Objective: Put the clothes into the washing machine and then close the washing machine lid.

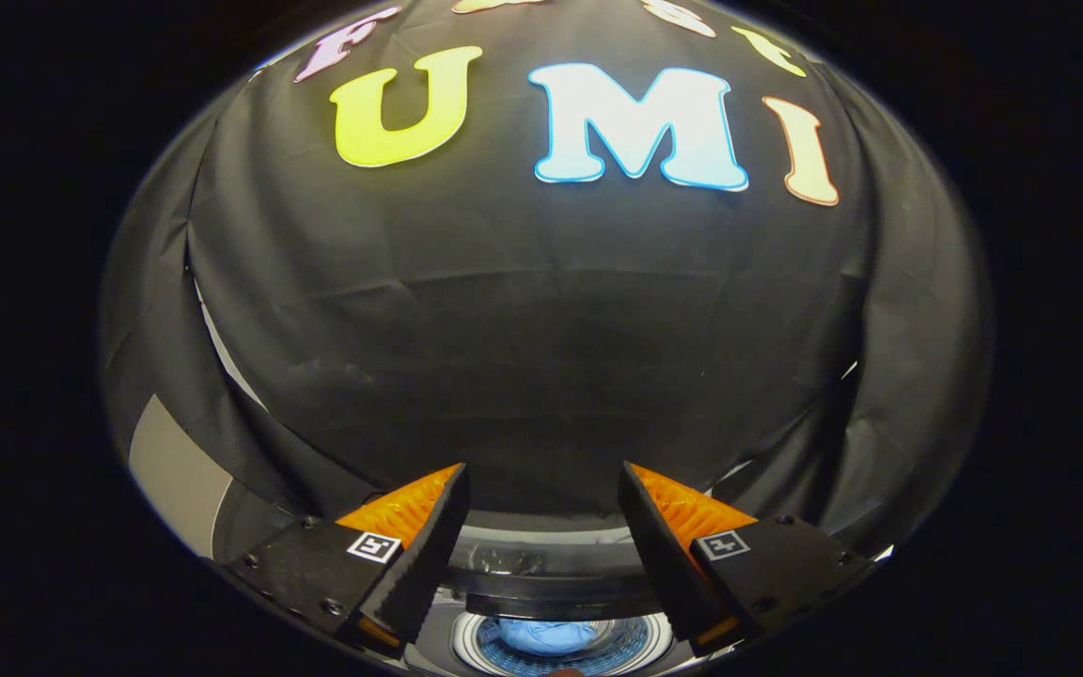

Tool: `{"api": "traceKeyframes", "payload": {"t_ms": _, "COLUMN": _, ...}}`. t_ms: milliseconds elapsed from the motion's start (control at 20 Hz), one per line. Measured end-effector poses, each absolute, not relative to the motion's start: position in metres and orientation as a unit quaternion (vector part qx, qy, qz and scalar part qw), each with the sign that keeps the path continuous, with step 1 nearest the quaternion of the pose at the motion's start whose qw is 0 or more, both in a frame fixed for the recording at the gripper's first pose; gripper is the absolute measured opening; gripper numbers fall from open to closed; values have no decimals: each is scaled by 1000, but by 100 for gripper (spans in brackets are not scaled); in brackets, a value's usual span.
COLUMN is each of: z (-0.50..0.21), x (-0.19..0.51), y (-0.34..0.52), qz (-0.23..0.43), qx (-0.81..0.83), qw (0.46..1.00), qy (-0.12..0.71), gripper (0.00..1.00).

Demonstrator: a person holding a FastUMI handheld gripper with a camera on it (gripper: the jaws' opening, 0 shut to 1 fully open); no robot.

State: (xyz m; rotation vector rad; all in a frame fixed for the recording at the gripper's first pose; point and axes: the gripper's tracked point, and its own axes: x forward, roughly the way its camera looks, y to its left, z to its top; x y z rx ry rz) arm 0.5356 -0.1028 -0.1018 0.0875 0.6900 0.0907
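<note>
The tongs (541, 489) stand wide apart with nothing between their fingers (429, 545), which point at the black cloth wall (523, 348). Below and between the fingers lies the washing machine (551, 588), largely cut off, with only its dark upper rim and part of the round drum opening visible. Inside the drum sits one blue garment (546, 636), bunched into a lump; its shape is hard to make out.

Washing machine (551, 588) drum open below, blue cloth (546, 637) lying inside it; gripper (541, 498) jaws apart above.
</note>
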Motion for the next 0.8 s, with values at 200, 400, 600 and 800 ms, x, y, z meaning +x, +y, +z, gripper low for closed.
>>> {"api": "traceKeyframes", "payload": {"t_ms": 200, "z": -105, "x": 535, "y": -103, "qz": 48, "qx": 49, "qw": 937, "qy": 343, "gripper": 97}}
{"api": "traceKeyframes", "payload": {"t_ms": 400, "z": -105, "x": 529, "y": -102, "qz": 47, "qx": 44, "qw": 931, "qy": 359, "gripper": 98}}
{"api": "traceKeyframes", "payload": {"t_ms": 600, "z": -104, "x": 528, "y": -102, "qz": 48, "qx": 43, "qw": 932, "qy": 358, "gripper": 98}}
{"api": "traceKeyframes", "payload": {"t_ms": 800, "z": -104, "x": 526, "y": -101, "qz": 51, "qx": 40, "qw": 936, "qy": 347, "gripper": 98}}
